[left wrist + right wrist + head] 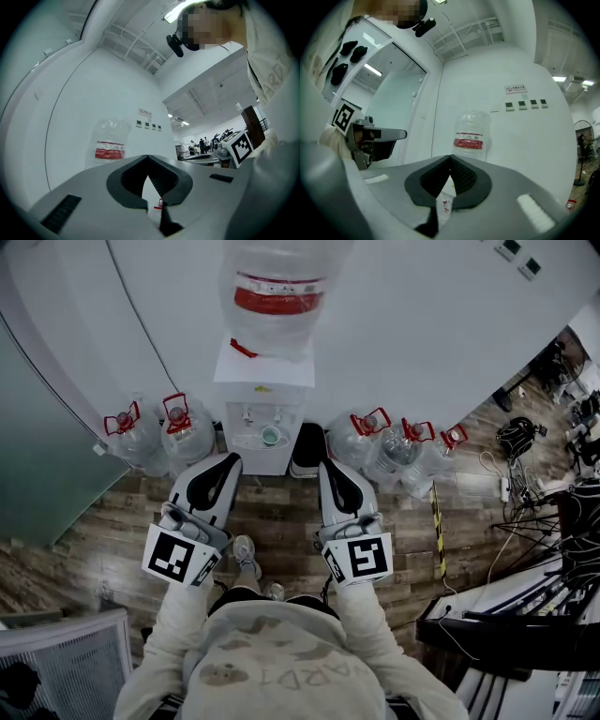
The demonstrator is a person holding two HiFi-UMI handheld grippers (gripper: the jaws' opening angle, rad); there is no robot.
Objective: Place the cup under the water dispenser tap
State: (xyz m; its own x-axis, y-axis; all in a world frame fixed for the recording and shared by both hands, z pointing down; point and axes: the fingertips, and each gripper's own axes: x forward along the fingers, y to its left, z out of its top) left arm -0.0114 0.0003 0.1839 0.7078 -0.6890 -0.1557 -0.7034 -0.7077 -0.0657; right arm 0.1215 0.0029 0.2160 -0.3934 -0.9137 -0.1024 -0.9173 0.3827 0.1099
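A white water dispenser [265, 418] stands against the wall with a large clear bottle [279, 292] on top. A small teal cup [271, 436] sits on its tray below the two taps [263, 414]. My left gripper [229, 462] and right gripper [324, 468] are held side by side in front of the dispenser, short of it, both pointing toward it. Both are shut with nothing in them. In the left gripper view the jaw tips [147, 158] meet below the bottle [110, 140]. The right gripper view shows the same: closed tips [450, 158] and the bottle [471, 132] beyond.
Spare water bottles stand on the wooden floor left [141, 435] and right [394, 454] of the dispenser. A black object [307, 448] leans beside it. Cables and equipment [548, 521] crowd the right side, and a mesh chair [56, 662] is at the lower left.
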